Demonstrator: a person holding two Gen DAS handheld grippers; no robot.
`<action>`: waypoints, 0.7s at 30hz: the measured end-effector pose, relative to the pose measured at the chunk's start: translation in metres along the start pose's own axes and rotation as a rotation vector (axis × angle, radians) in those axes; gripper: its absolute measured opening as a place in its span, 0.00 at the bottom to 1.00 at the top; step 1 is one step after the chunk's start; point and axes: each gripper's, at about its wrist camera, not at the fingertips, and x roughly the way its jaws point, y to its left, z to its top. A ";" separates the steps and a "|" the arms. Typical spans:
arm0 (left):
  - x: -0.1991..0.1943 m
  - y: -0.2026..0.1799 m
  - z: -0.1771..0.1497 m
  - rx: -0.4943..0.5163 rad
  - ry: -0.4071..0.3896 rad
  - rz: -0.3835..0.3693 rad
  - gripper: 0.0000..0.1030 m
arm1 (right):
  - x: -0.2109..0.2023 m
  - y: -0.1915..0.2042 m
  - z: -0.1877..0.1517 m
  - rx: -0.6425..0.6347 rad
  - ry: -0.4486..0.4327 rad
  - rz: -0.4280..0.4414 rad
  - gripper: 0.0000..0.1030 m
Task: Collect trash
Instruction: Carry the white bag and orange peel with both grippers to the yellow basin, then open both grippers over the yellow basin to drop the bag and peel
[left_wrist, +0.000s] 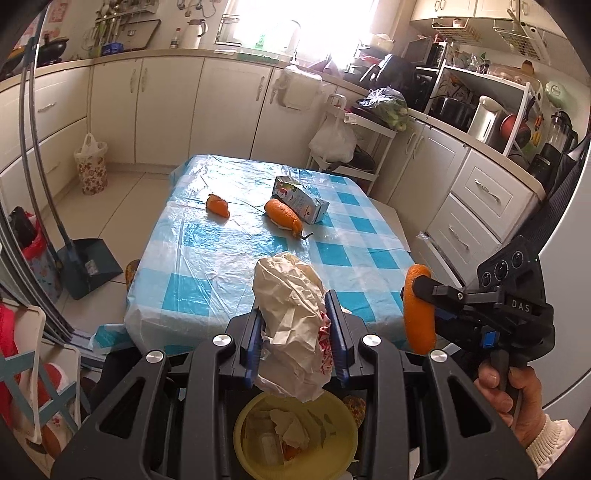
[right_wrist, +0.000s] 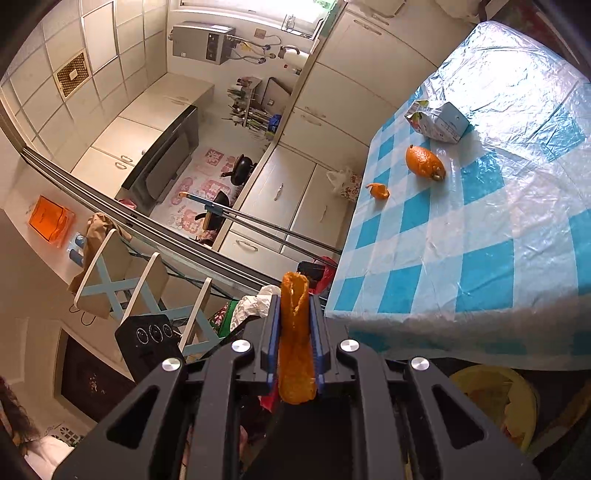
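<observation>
My left gripper (left_wrist: 295, 332) is shut on a crumpled paper wrapper (left_wrist: 291, 332) and holds it above a yellow trash bin (left_wrist: 343, 417) with paper scraps inside, below the table's near edge. My right gripper (right_wrist: 295, 343) is shut on a long orange peel (right_wrist: 295, 343); it also shows in the left wrist view (left_wrist: 417, 310), to the right of the wrapper. On the blue checked tablecloth (left_wrist: 236, 258) lie a small peel piece (left_wrist: 218, 205), a large orange peel (left_wrist: 284, 218) and a crushed carton (left_wrist: 301, 199).
A dustpan and broom (left_wrist: 88, 266) stand on the floor left of the table. A floral bin with a bag (left_wrist: 91, 166) stands by the cabinets. A folding rack (right_wrist: 147, 288) stands at left. The yellow bin (right_wrist: 495, 398) lies low right in the right wrist view.
</observation>
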 end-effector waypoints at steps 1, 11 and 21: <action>-0.004 -0.001 -0.003 0.002 0.000 -0.003 0.29 | -0.001 0.001 -0.003 -0.002 0.002 0.000 0.15; -0.013 -0.014 -0.043 0.037 0.077 -0.039 0.29 | 0.010 0.012 -0.043 -0.071 0.112 -0.147 0.17; 0.045 -0.041 -0.112 0.202 0.390 -0.025 0.38 | 0.041 -0.008 -0.074 -0.156 0.305 -0.568 0.51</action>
